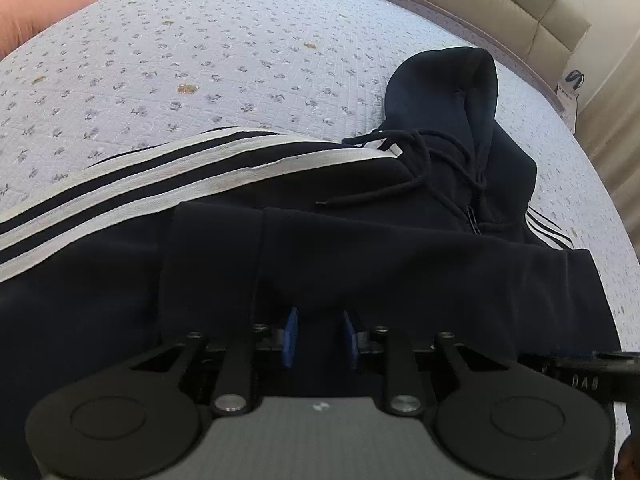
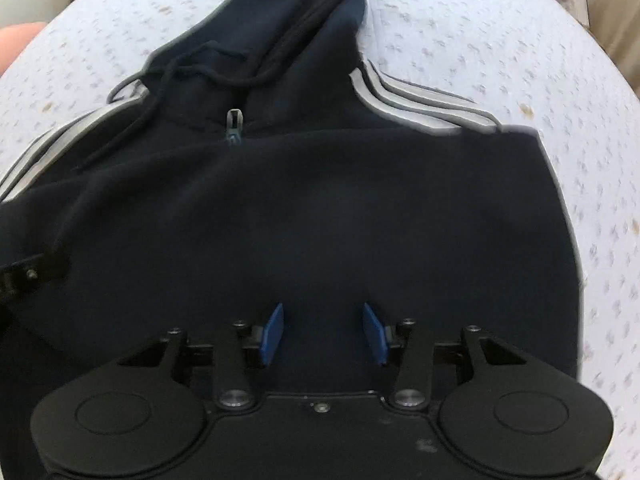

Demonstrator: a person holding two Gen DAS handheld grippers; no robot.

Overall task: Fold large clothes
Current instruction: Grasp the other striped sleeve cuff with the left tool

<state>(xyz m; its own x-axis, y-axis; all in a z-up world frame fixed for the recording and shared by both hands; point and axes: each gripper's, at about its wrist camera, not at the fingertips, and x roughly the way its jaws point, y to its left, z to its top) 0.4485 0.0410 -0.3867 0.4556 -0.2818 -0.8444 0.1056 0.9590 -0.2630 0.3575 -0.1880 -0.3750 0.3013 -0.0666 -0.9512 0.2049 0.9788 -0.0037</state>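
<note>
A dark navy hoodie [image 1: 400,260] with white sleeve stripes [image 1: 160,176] lies on the bed, its lower part folded up over the chest. The hood [image 1: 452,92] points away and the drawstring [image 1: 420,160] trails over the collar. My left gripper [image 1: 320,320] points down at the folded edge. Its blue pads stand a narrow gap apart, with dark cloth showing in that gap. In the right wrist view the hoodie [image 2: 320,200] fills the middle, with the zipper pull [image 2: 234,124] at the neck. My right gripper [image 2: 323,314] hovers over the fold, open, with nothing pinched.
A pale blue quilted bedspread [image 1: 200,60] with small flower prints surrounds the hoodie. A pink pillow [image 1: 36,8] lies far left. A beige padded headboard [image 1: 520,8] runs along the far side, with a white bag [image 1: 570,84] beyond the bed's corner.
</note>
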